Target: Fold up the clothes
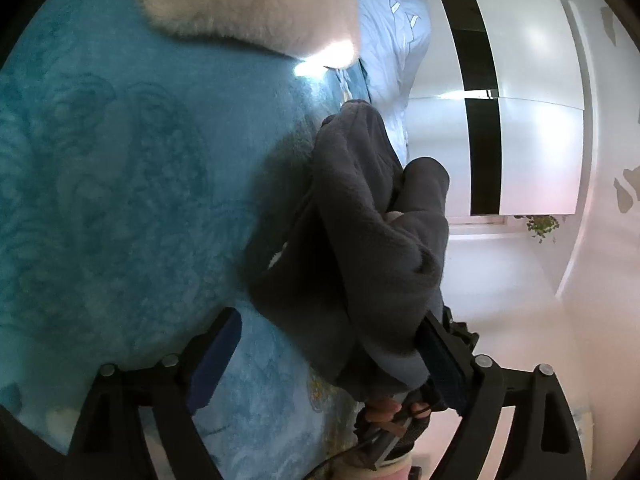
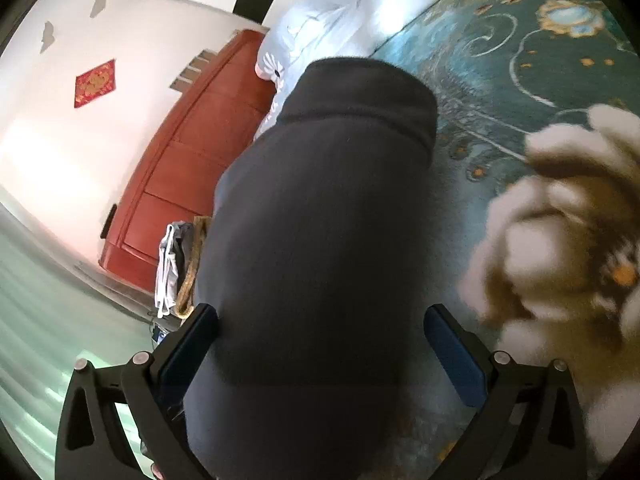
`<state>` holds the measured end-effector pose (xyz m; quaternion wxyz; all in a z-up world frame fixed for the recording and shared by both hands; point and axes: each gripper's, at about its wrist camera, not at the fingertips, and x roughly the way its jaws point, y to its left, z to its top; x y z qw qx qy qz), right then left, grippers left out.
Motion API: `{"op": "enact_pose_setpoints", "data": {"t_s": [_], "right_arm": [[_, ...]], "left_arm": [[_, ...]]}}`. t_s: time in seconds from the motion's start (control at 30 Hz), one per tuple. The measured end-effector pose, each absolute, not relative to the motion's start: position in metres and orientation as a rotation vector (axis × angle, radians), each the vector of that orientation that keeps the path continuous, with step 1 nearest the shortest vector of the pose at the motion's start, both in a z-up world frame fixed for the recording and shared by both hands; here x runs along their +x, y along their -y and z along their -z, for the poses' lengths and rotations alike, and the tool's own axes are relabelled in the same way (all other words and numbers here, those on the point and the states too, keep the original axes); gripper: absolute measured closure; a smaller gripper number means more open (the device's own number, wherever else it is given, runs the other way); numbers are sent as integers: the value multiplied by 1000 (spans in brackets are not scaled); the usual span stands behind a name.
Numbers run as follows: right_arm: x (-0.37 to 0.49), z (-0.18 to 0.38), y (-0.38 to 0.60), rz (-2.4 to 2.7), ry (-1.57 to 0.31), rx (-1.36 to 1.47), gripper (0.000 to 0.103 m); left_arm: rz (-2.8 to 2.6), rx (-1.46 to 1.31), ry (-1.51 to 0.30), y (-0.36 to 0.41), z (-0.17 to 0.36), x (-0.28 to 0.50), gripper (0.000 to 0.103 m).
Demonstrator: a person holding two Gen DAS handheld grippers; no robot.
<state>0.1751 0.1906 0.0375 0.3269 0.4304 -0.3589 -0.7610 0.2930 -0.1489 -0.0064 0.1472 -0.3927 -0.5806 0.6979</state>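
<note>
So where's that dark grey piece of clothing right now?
The dark grey garment hangs in front of the teal blanket in the left wrist view, draped over one finger of the open left hand-held gripper, below the fluffy white item.

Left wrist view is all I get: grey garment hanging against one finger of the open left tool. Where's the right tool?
Observer: The right tool has its fingers spread wide and the grey garment fills the gap. I can't tell whether the pads press on it.
Operator: Which end faces away?
Observer: A banded hem, pointing toward the pale blue bedding.
Operator: Anything off the bed?
Observer: Light clothes bunched beside red wooden furniture.
</note>
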Motion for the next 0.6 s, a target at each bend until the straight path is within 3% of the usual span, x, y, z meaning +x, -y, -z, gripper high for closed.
{"op": "enact_pose_setpoints", "data": {"t_s": [0.2, 0.6], "right_arm": [[152, -35, -181, 1949, 902, 1156, 0], [121, -31, -183, 1867, 926, 1165, 0]], "left_arm": [[-2092, -1048, 1629, 136, 1, 289, 1], [-2221, -1005, 1542, 113, -12, 259, 0]]}}
